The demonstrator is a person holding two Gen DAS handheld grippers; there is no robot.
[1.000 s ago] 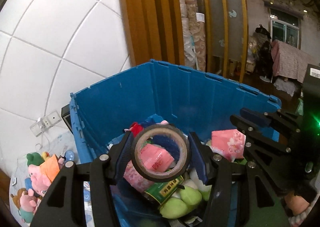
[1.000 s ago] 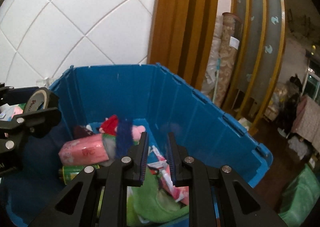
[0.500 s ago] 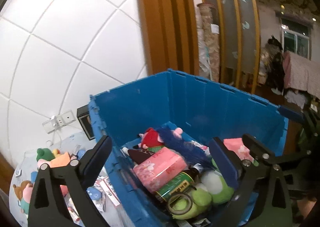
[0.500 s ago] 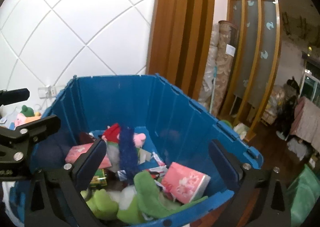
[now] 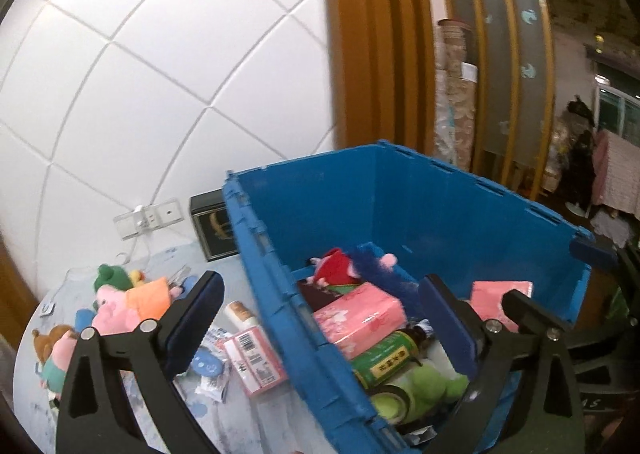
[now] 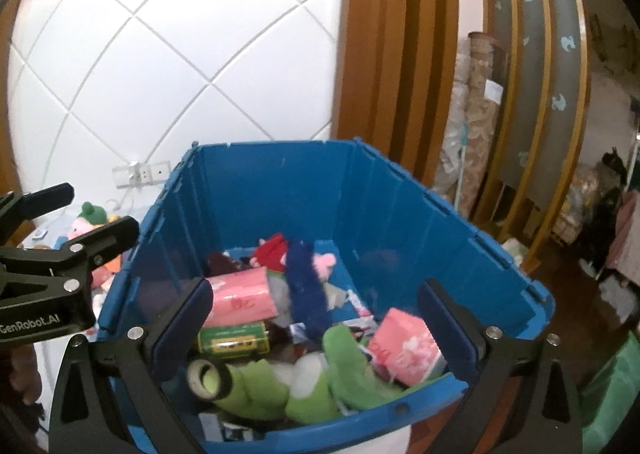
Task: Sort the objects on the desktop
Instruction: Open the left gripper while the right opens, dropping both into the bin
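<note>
A blue crate (image 5: pixel 280 254) (image 6: pixel 400 214) holds pink tissue packs (image 5: pixel 360 318) (image 6: pixel 404 346), a green can (image 6: pixel 234 340), green plush (image 6: pixel 344 374) and a red and blue plush (image 6: pixel 304 278). A roll of tape (image 6: pixel 206 378) (image 5: pixel 390 404) lies in the crate's near left corner on the green plush. My left gripper (image 5: pixel 320 326) is open and empty above the crate's left wall. My right gripper (image 6: pixel 316 330) is open and empty above the crate's front rim. The left gripper also shows in the right wrist view (image 6: pixel 60 246).
Left of the crate, the table (image 5: pixel 248 426) carries pig plush toys (image 5: pixel 120 306), a pink barcode box (image 5: pixel 256 362), a small bottle (image 5: pixel 240 312) and packets. A black box (image 5: pixel 214 226) stands at the wall. Wood slats and rolled mats stand behind the crate.
A second ago my left gripper held the tape roll and my right was shut on something. Both opened; the tape now lies in the crate. The left gripper has shifted left over the crate wall.
</note>
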